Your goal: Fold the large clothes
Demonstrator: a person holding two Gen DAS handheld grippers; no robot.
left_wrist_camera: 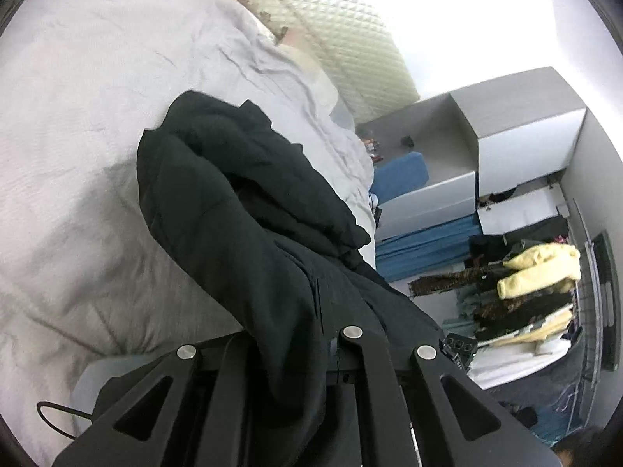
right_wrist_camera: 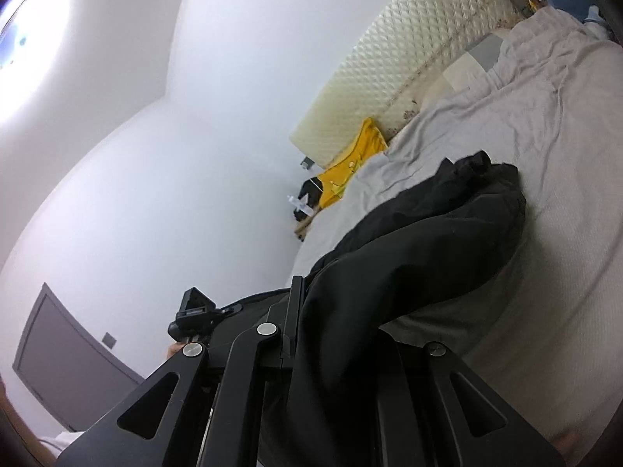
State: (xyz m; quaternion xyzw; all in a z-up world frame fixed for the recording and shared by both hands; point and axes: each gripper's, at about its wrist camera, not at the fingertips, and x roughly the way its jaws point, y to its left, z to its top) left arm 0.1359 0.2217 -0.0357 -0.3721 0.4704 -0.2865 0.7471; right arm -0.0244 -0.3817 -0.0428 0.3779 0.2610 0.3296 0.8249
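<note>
Hanging between both grippers, the large black padded fabric garment (left_wrist_camera: 241,202) is trailing forward onto the pale grey rumpled bedsheet (left_wrist_camera: 78,116), long axis running away toward the cream quilted headboard (right_wrist_camera: 409,50). Left gripper (left_wrist_camera: 300,350) is clamping one edge — right gripper (right_wrist_camera: 331,334) is clamping the other, both equally near.

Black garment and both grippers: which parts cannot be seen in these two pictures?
- Left gripper fingertips: left wrist view, covered by the black garment.
- Right gripper fingertips: right wrist view, covered by the same cloth.
- Garment type: bunched.
- Nightstand items: too small.
</note>
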